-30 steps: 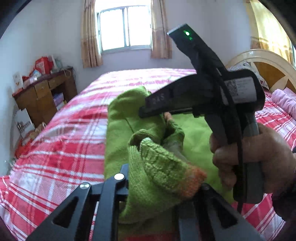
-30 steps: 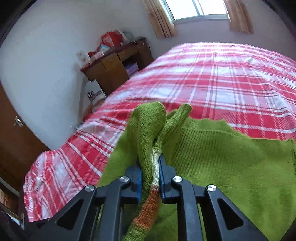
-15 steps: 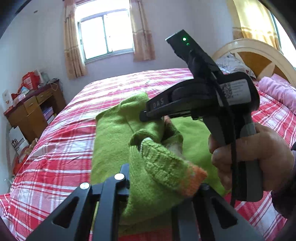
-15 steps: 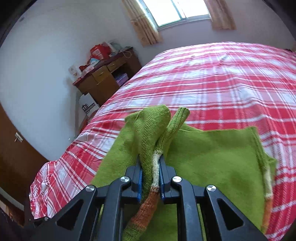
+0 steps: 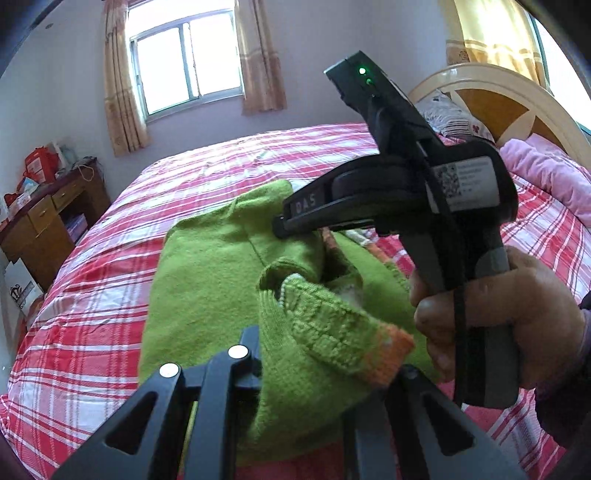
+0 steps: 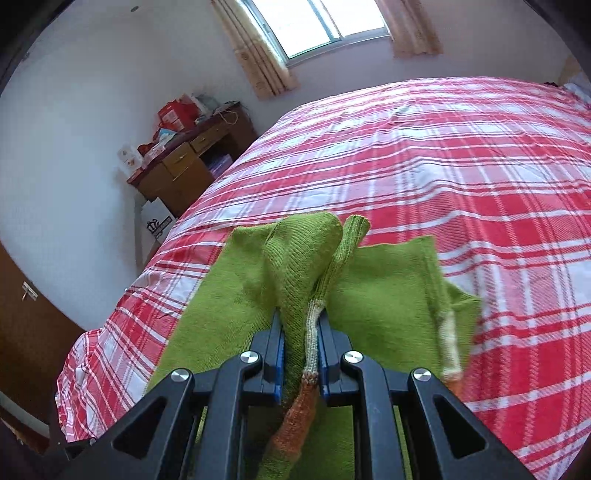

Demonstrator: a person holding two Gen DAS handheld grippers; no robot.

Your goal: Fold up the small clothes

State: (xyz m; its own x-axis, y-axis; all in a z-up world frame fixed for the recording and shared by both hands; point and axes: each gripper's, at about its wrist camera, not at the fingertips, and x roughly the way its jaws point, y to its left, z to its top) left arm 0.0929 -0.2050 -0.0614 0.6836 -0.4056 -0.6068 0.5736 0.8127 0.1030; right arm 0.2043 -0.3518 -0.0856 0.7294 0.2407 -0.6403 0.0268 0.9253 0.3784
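We see the green sweater (image 6: 391, 291) on the plaid bed (image 6: 461, 155). Right gripper (image 6: 300, 354) pinches its raised edge; left gripper (image 5: 325, 373) clamps a bunched orange-trimmed cuff (image 5: 384, 354).

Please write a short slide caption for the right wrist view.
Right gripper shut on a green knitted sweater above the red plaid bed.

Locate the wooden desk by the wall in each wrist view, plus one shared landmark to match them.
Left wrist: wooden desk at the left edge, mid-height, beside the bed.
Right wrist: wooden desk upper left of centre, against the wall.
Shared landmark: curtained window above the bed's far side.
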